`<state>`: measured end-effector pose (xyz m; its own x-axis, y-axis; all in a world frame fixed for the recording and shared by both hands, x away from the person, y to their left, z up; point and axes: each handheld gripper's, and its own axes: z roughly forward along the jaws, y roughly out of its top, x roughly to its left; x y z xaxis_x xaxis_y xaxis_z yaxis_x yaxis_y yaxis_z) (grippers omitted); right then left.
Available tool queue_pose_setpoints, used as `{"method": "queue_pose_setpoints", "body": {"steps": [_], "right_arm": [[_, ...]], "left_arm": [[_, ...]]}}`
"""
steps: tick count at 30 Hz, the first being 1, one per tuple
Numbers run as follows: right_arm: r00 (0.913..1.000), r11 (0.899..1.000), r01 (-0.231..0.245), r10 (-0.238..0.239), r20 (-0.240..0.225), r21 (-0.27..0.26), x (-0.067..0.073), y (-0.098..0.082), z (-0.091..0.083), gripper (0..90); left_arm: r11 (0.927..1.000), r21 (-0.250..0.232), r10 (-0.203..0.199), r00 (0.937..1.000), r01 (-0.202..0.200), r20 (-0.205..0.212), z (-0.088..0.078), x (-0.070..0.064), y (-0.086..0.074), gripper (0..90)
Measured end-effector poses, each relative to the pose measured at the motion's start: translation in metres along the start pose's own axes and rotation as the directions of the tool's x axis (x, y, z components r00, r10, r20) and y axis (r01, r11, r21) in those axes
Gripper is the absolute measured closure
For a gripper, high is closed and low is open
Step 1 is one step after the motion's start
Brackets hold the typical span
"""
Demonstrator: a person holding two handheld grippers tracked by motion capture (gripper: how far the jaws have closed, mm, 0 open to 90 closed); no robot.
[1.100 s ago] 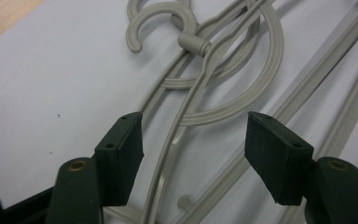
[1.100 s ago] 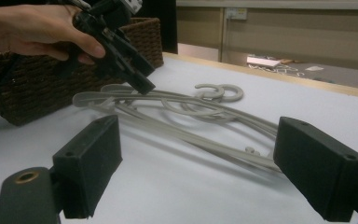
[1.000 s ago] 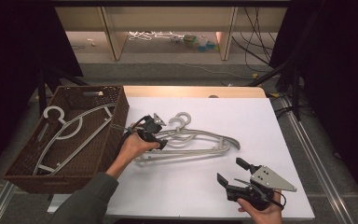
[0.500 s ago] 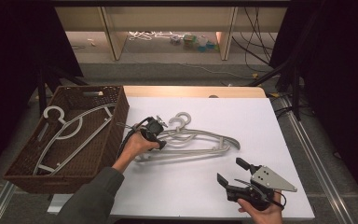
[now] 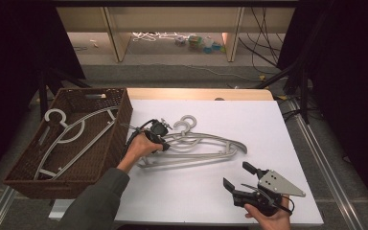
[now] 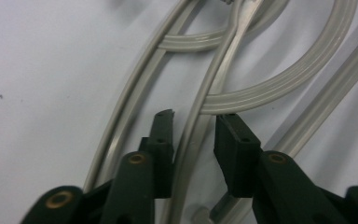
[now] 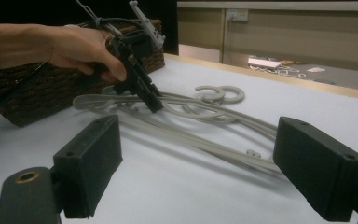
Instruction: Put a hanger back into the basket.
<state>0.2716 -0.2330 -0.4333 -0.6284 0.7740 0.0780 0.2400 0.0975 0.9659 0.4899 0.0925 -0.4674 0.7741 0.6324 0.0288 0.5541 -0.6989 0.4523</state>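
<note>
High view: the left gripper (image 5: 162, 142) is down on the hangers (image 5: 206, 146), basket (image 5: 26, 175) beside it; the right gripper (image 5: 237, 179) sits spread, well apart.

Left gripper view: the jaws have just been closing, a hanger (image 6: 200, 123) arm between them, pads not yet pressing.

Right gripper view: wide jaws, hangers (image 7: 191, 121) ahead.

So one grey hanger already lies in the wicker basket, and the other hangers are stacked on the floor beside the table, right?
Not quite. One hanger does lie in the wicker basket, but the other hangers are piled on the white table, not the floor. The high view shows this, with the left gripper down at that pile.
</note>
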Motion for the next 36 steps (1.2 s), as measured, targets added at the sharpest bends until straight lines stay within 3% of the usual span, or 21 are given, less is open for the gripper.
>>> {"method": "queue_pose_setpoints", "body": {"steps": [4, 5, 8, 9, 14, 19, 23, 26, 28, 31, 36], "right_arm": [[0.9999, 1.0, 0.011, -0.011, 0.012, 0.017, -0.001, 0.0, -0.002, 16.3], [1.0, 1.0, 0.005, -0.005, 0.007, 0.012, -0.001, 0.0, -0.002, 16.3], [0.9998, 1.0, 0.012, -0.012, 0.013, 0.021, -0.001, 0.001, -0.002, 16.3], [1.0, 1.0, 0.0, 0.0, -0.001, 0.001, -0.001, 0.0, 0.0, 16.3], [1.0, 1.0, -0.002, 0.002, 0.001, 0.006, -0.001, 0.0, -0.001, 16.3], [1.0, 1.0, 0.0, 0.0, 0.001, 0.002, -0.001, -0.001, -0.001, 16.3], [1.0, 1.0, 0.002, -0.002, 0.001, 0.004, -0.001, 0.0, -0.001, 16.3], [0.9998, 1.0, 0.01, -0.011, 0.014, 0.026, -0.001, 0.001, -0.003, 16.3], [1.0, 1.0, 0.0, 0.0, -0.001, 0.016, -0.001, 0.0, -0.001, 16.3], [1.0, 1.0, 0.0, 0.0, 0.002, 0.003, -0.001, -0.001, -0.001, 16.3], [1.0, 1.0, -0.002, 0.002, 0.001, 0.0, 0.0, -0.001, 0.0, 16.3]], "left_arm": [[0.9988, 0.016, 0.047, 0.9988, -0.047, -0.01, -0.001, -0.003, 0.001, 75.2], [0.9966, 0.023, 0.08, 0.9964, -0.08, -0.027, -0.001, -0.003, 0.002, 75.8], [0.995, 0.022, 0.098, 0.9951, -0.098, -0.015, -0.002, -0.007, 0.001, 77.3], [0.9912, 0.031, 0.129, 0.9915, -0.129, -0.015, -0.003, -0.007, 0.001, 78.0], [0.9843, 0.021, 0.175, 0.9845, -0.175, -0.003, -0.009, -0.016, -0.001, 81.2], [0.9742, -0.019, 0.224, 0.9742, -0.225, -0.027, -0.025, -0.024, -0.004, 81.6], [0.9705, -0.048, 0.235, 0.9714, -0.236, -0.034, -0.036, -0.027, -0.005, 81.6], [0.9713, -0.098, 0.216, 0.9762, -0.217, -0.016, -0.044, -0.028, -0.007, 81.6], [0.969, -0.105, 0.222, 0.9746, -0.224, -0.025, -0.051, -0.028, -0.009, 81.6], [0.9694, -0.141, 0.199, 0.9796, -0.201, -0.029, -0.059, -0.03, -0.012, 81.7], [0.9606, -0.19, 0.193, 0.9788, -0.203, -0.067, -0.074, -0.03, -0.014, 81.8]]}}
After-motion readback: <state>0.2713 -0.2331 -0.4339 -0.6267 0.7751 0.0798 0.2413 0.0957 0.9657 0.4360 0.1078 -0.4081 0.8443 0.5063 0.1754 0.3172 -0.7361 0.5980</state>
